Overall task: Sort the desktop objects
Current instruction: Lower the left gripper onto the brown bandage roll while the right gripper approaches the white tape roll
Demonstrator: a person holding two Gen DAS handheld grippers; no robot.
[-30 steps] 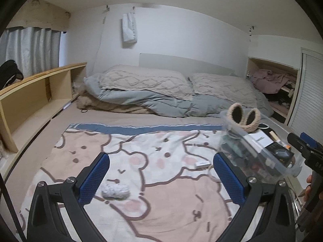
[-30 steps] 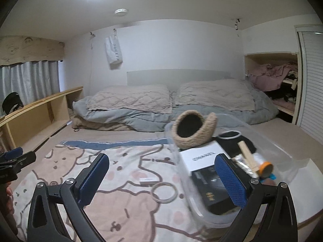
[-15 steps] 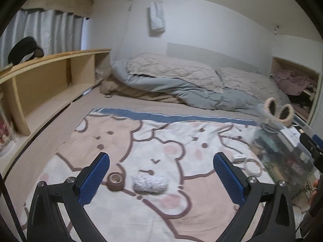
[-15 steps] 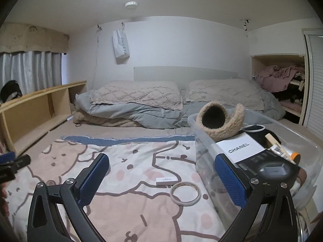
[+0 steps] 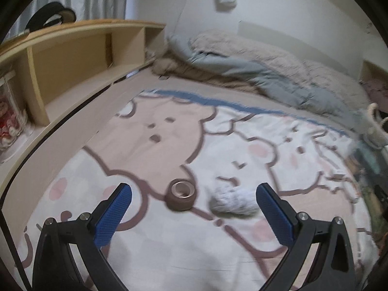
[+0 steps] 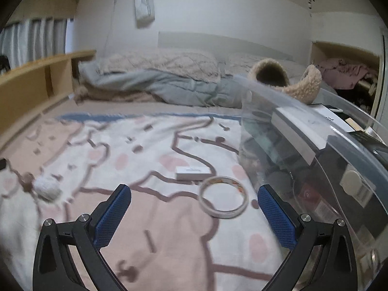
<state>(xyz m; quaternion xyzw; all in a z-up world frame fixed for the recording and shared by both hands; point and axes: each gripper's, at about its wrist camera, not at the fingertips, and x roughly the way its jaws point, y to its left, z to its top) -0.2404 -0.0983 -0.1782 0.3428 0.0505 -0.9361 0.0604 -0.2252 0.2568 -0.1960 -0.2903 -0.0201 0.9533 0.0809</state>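
Hovering over the bear-print blanket (image 5: 169,254), the left gripper (image 5: 194,208) has its jaws spread wide and holds nothing. In the left wrist view, a brown tape roll (image 5: 181,197) lies flat on the blanket between the two blue pads, a little toward 11 o'clock from the middle of the gap. Just beside it, at 3 o'clock from the roll, lies a fluffy grey-white ball (image 5: 231,202), near the right pad; both are blurred.

The right gripper (image 6: 194,212) is also wide open and empty. In the right wrist view, a thin white tape ring (image 6: 223,200) lies flat on the blanket between the pads, closer to the right one. A small white box (image 6: 192,172) lies just beyond the ring, at 11 o'clock from it, touching or almost touching. The clear plastic bin (image 6: 315,160) stands at 3 o'clock, already holding boxes and other things, with a fuzzy beige slipper (image 6: 286,82) on top at its far end. The grey-white ball (image 6: 46,189) shows at 9 o'clock, well apart from the ring.
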